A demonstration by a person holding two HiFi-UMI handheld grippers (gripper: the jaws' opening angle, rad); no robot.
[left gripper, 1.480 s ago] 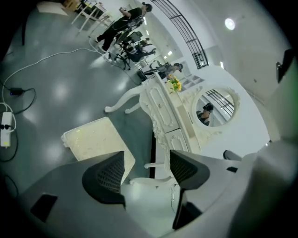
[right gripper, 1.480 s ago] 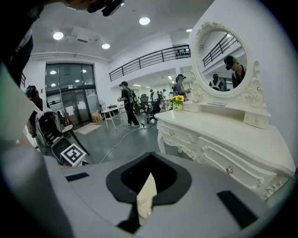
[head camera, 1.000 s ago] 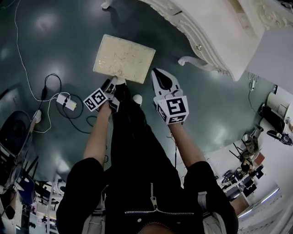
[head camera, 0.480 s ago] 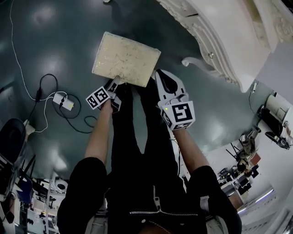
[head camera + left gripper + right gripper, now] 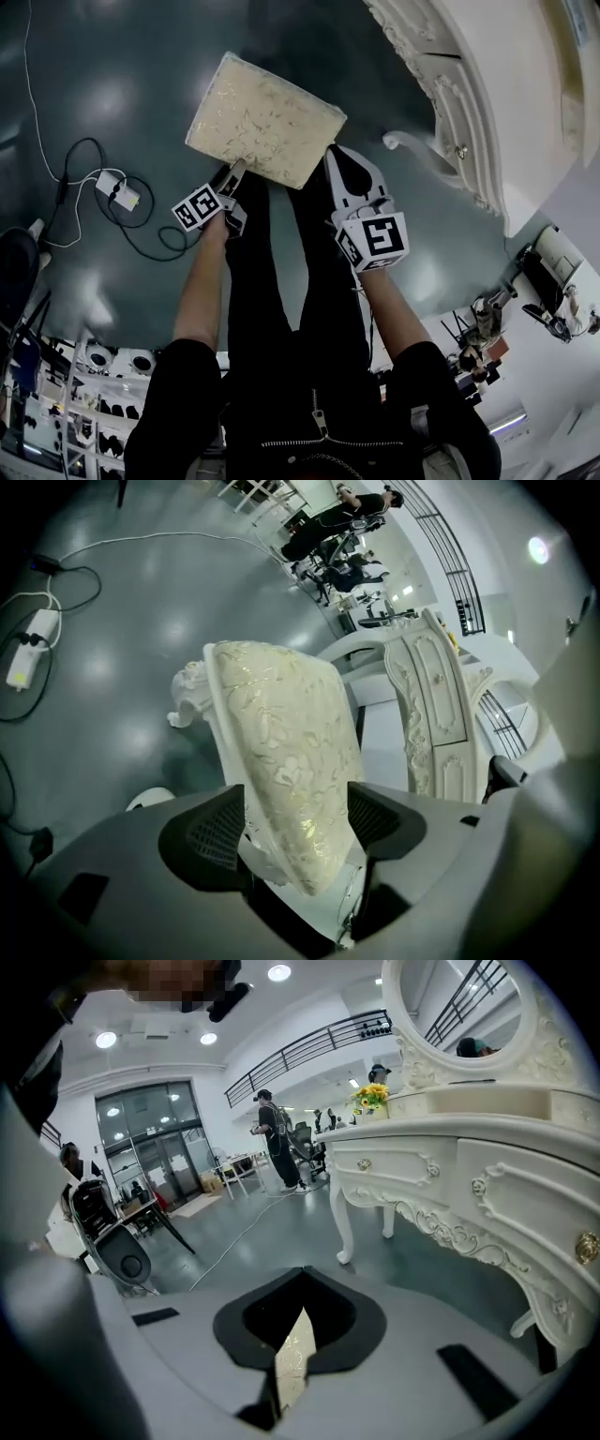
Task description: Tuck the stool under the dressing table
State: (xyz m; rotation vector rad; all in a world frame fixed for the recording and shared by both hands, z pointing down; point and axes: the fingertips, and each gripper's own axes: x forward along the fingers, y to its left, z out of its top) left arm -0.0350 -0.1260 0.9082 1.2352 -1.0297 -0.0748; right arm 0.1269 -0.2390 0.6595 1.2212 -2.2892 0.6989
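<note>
Left tool [image 5: 295,803], jaws just opening, straddles the stool [image 5: 281,724] edge.

Both hands sunk lower toward stool [image 5: 265,117]; stool now larger in head view. Jaws of left gripper [image 5: 232,176] just been opening, stool's cushion edge now between them. Tip of right gripper [image 5: 334,159] now overlaps stool's right side edge, earlier just beside it. Stool swung, far right corner now nearer dressing table [image 5: 487,84]. Dressing table slid toward right edge of view. Power strip [image 5: 119,190] drifted up and left.
</note>
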